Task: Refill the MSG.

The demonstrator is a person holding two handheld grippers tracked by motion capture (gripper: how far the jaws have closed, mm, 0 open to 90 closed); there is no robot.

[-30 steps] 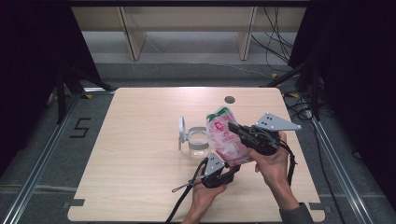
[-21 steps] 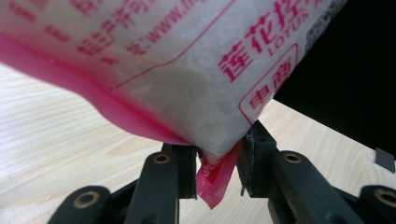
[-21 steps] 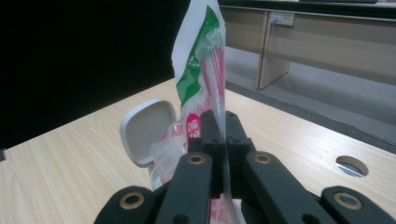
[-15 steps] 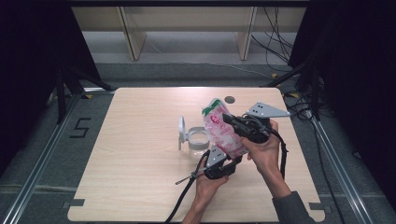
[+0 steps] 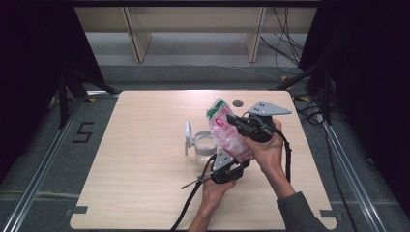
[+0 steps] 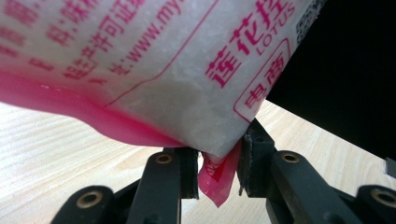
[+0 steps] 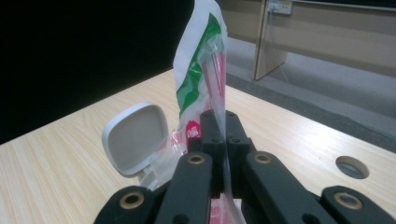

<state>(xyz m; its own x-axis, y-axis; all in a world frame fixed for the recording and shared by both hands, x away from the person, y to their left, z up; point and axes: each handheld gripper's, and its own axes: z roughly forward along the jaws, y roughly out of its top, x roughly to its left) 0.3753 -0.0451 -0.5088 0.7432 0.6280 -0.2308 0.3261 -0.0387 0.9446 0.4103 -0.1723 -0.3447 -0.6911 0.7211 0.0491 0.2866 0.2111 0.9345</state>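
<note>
**Bag up over the container, nothing poured so far**

Both claws have the pink-and-white bag point(image 5: 227, 133) in the air above the middle of the tabletop point(image 5: 145, 193). The right claw point(image 5: 232, 119) is pinched flat on the thin film near the bag's top; in the right gripper view its jaws meet on the plastic point(image 7: 219, 70) with no gap. The left claw point(image 5: 237, 162) has the bottom corner: in the left gripper view that pink corner point(image 6: 217, 179) sits between jaws that stand partly apart and have just been closing a little on it.

Just left of the bag, on the wood, stands a small clear container point(image 5: 205, 143) with its grey lid point(image 5: 187, 137) flipped upright. It looks empty from here, and the bag leans away from it, so I'd say the lifting is done while the tipping and pouring are still to come.

Room is generous: the left half of the tabletop is bare, and the edges are well away. The round hole point(image 5: 238, 103) lies behind the bag. The upright lid is the one near obstacle.
</note>
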